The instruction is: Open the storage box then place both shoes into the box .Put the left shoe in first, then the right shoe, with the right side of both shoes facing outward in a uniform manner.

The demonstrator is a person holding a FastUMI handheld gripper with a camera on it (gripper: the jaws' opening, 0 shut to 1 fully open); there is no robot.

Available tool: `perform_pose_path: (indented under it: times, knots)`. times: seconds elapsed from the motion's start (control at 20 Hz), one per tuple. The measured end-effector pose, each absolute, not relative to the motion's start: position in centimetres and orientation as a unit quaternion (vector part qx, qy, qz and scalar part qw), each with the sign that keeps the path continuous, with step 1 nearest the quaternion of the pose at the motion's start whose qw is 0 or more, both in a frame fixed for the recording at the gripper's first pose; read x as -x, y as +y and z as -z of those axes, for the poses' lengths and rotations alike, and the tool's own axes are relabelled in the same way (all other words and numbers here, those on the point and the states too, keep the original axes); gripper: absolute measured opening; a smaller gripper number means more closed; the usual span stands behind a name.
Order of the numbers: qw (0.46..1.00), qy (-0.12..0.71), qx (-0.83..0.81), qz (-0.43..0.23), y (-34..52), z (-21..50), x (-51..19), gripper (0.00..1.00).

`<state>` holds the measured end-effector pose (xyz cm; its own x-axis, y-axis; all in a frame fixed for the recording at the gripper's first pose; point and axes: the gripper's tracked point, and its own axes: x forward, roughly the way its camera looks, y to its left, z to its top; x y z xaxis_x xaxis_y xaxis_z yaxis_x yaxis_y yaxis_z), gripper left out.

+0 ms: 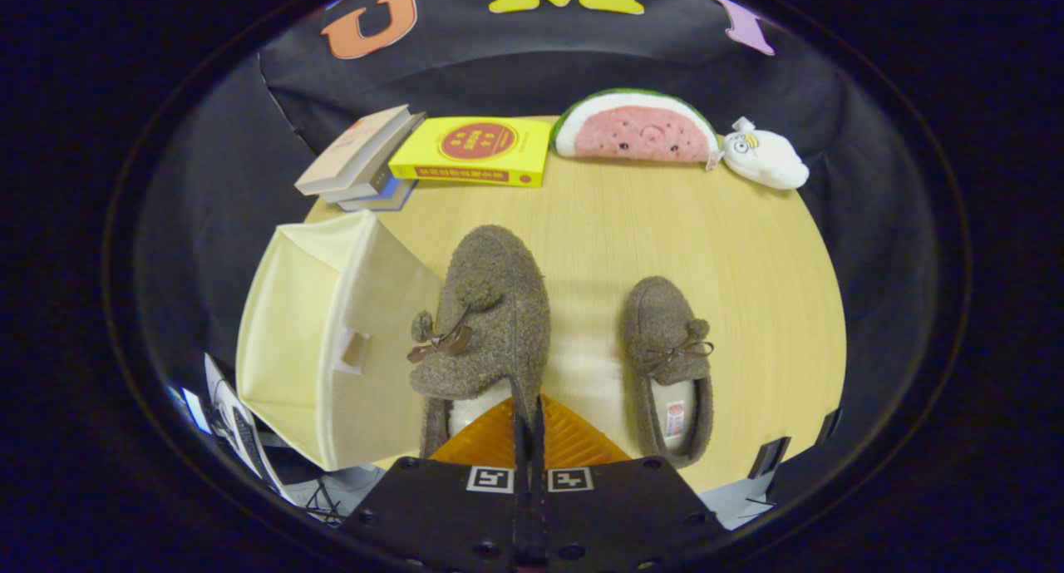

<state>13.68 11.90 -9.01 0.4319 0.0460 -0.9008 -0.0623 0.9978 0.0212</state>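
The gripper (529,419) is seen with its fingers pressed together on the collar of the left shoe (490,323), lifted toes-forward beside the storage box (332,348). The right shoe (669,365) lies lengthwise on the wooden table (665,232); beyond it lie books (474,150) and plush toys (636,128).

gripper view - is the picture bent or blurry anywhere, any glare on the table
Gripper view: fisheye bends the table edge into a curve and leans the books; both slippers look sharp; soft even light, a pale sheen on the wood between them, no harsh glare; the tongs, closed on the nearer slipper's rim, are slightly soft.
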Motion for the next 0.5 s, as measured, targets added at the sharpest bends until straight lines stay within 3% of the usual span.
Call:
perform_pose_path:
  times: [0.25, 0.5]
  knots:
    - [0.870, 0.490, -0.025, -0.048, 18.3, 1.6, -13.2, 0.00]
    - [0.870, 0.487, -0.032, -0.065, 26.6, 2.4, -13.5, 0.00]
